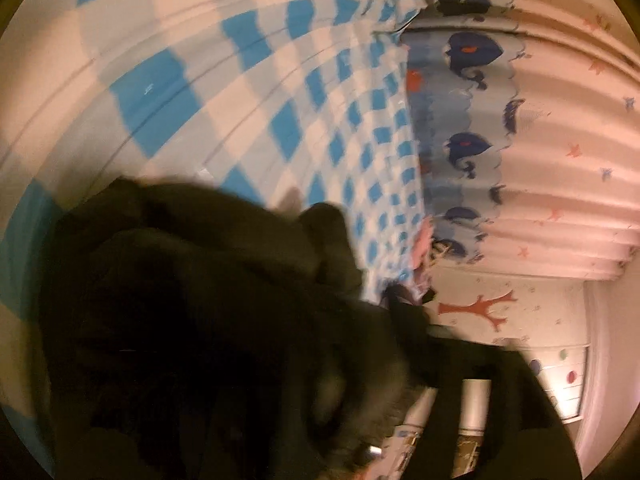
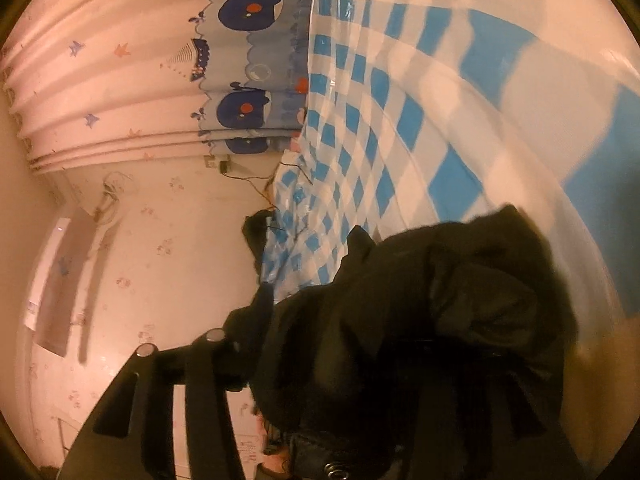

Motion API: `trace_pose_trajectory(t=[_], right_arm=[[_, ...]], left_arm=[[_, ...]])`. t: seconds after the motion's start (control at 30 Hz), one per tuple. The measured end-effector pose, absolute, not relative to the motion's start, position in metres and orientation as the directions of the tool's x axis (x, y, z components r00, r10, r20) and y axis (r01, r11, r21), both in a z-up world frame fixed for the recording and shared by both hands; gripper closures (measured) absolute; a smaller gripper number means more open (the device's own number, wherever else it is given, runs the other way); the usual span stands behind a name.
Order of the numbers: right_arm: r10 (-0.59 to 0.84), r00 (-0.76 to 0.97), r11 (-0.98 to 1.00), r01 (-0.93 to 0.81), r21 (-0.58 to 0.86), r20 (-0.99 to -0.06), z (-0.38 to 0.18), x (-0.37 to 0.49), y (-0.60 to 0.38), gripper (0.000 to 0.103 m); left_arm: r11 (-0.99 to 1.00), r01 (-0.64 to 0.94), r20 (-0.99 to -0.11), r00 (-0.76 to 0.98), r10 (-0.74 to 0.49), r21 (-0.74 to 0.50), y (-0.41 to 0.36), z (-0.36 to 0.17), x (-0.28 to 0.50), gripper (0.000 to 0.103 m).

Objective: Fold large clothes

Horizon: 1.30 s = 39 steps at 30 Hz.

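- Left wrist view: black garment [image 1: 192,320] heaped on checked bed sheet [image 1: 160,92]; left gripper [image 1: 460,380] apart, nothing clamped.
- Right wrist view: same garment [image 2: 420,320]; right gripper [image 2: 304,364] partly apart, cloth draped over it.
- Handling: likely soft, floppy; take by edges.

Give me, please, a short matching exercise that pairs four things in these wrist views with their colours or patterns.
Things:
1. garment
2. bed cover
3. curtain
4. wall

Descriptions:
A. blue and white checks
B. pale, with small paw prints
C. black, bunched up
D. pink pleats with stars, and a blue whale border

Pairs: 1-C, 2-A, 3-D, 4-B
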State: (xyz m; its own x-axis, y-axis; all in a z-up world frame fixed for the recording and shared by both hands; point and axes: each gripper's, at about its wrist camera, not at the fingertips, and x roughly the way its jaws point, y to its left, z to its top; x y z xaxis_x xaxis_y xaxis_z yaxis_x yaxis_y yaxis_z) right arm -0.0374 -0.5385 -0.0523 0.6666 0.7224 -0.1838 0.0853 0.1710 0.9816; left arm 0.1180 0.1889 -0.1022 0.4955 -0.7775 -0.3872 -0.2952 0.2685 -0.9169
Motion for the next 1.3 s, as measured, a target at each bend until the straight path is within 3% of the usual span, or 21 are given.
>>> trace_pose_trajectory(t=[0.03, 0.07, 0.3, 0.43, 0.5, 0.77, 0.97, 1.03, 1.2, 1.3], right_arm=[[0.725, 0.663, 0.164, 0.096, 0.982, -0.186, -0.05, -0.032, -0.537, 0.041], [0.725, 0.663, 0.154, 0.106, 0.982, -0.185, -0.048, -0.029, -0.535, 0.039], [0.696, 0.705, 0.041, 0.154, 0.987, -0.139, -0.04, -0.031, -0.532, 0.014], [0.678, 0.723, -0.022, 0.198, 0.98, -0.131, -0.045, -0.033, -0.536, 0.012], [0.668, 0.733, -0.04, 0.212, 0.976, -0.132, -0.044, -0.03, -0.536, 0.009], [0.639, 0.747, -0.019, 0.253, 0.967, -0.183, -0.062, -0.008, -0.548, 0.007], [0.653, 0.728, 0.031, 0.248, 0.968, -0.208, -0.073, -0.002, -0.546, 0.007], [0.659, 0.715, 0.075, 0.245, 0.967, -0.232, -0.067, -0.002, -0.544, 0.007], [0.63, 0.721, 0.218, 0.192, 0.957, -0.289, -0.032, -0.013, -0.535, 0.007], [0.573, 0.771, 0.365, 0.062, 0.929, -0.277, 0.007, -0.035, -0.521, 0.007]], left_arm=[[0.248, -0.297, -0.373, 0.514, -0.772, -0.922, 0.192, -0.094, 0.118, 0.014], [0.214, -0.304, -0.352, 0.533, -0.77, -0.928, 0.194, -0.087, 0.118, 0.012], [0.076, -0.309, -0.255, 0.594, -0.763, -0.948, 0.196, -0.059, 0.12, 0.009], [0.068, -0.482, -0.382, 0.59, -0.711, -0.873, 0.193, -0.079, 0.136, 0.008], [0.039, -0.513, -0.386, 0.593, -0.707, -0.858, 0.185, -0.086, 0.143, 0.008], [-0.362, -0.337, -0.028, 0.765, -0.644, -0.869, 0.193, -0.093, 0.153, 0.008], [-0.221, -0.362, -0.079, 0.655, -0.751, -0.906, 0.189, -0.102, 0.166, 0.008], [-0.202, -0.316, -0.045, 0.628, -0.777, -0.927, 0.186, -0.099, 0.159, 0.008], [-0.144, -0.034, 0.104, 0.54, -0.836, -0.989, 0.184, -0.062, 0.128, 0.008], [0.042, 0.15, 0.04, 0.504, -0.863, -0.988, 0.173, -0.019, 0.107, 0.008]])
